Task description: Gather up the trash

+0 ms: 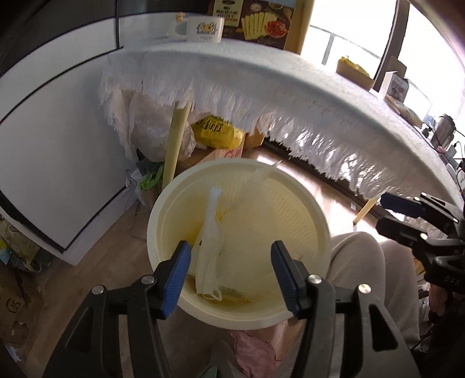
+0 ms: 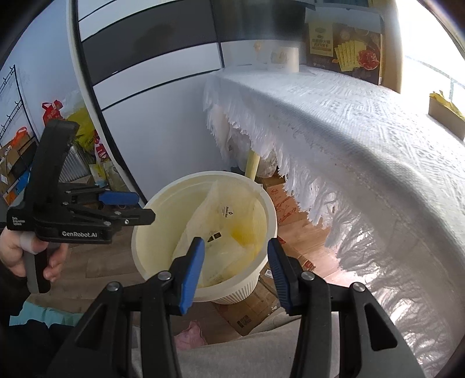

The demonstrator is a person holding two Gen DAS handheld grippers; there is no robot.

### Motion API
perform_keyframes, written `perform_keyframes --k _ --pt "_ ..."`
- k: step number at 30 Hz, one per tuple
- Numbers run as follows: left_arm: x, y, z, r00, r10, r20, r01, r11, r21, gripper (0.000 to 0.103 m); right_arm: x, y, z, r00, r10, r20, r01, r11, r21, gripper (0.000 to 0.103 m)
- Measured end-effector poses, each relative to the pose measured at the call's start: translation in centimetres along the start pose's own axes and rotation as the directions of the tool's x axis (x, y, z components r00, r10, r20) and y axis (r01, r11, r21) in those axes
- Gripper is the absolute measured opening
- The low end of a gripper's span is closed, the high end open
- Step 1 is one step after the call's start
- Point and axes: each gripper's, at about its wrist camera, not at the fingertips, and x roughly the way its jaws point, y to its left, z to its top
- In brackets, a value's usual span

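A cream plastic bin (image 1: 305,209) stands on the floor beside the table, also in the right wrist view (image 2: 145,232). Inside lie a crumpled white face mask (image 1: 209,250) and clear plastic wrappers (image 2: 221,221) over yellow residue. My left gripper (image 1: 229,267) is open and empty above the bin's near rim; it also shows in the right wrist view (image 2: 128,209) at the bin's left. My right gripper (image 2: 235,264) is open and empty above the bin; its fingers show at the right edge of the left wrist view (image 1: 407,209).
A table with a fringed white cloth (image 2: 348,122) stands beside the bin, with a mug (image 1: 200,27) and a cracker box (image 1: 261,20) on it. Bags and boxes (image 1: 215,130) lie under it. My knee (image 1: 357,261) is by the bin. Pink trash (image 1: 252,349) lies on the floor.
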Motion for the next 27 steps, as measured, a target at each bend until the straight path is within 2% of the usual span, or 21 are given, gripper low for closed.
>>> perform_keyframes --k 6,13,21,25,27 --pt "-2.8 -1.9 -0.5 0.996 -0.055 0.069 0.052 0.997 0.054 0.057 -1.8 0.2 -0.4 1.000 -0.016 0.023 0.016 1.000 0.005 0.043" --pt "-6.2 -4.0 -0.5 0.980 -0.098 0.173 0.078 0.990 0.121 0.057 -4.4 0.0 -0.8 0.997 -0.050 0.053 0.049 0.999 0.015 0.043" --pt "-8.8 -6.5 -0.6 0.965 -0.131 0.229 0.089 0.978 0.186 0.057 -7.8 -0.6 -1.5 0.992 -0.080 0.093 0.076 0.996 0.046 0.050" --pt "-10.0 -7.7 -0.7 0.953 -0.161 0.256 0.105 0.970 0.218 0.058 -9.2 -0.9 -1.6 0.991 -0.085 0.108 0.079 0.995 0.059 0.057" --pt "-10.5 -8.3 -0.7 0.949 -0.172 0.265 0.108 0.965 0.241 0.061 -9.7 -1.1 -1.7 0.991 -0.077 0.111 0.069 0.995 0.072 0.060"
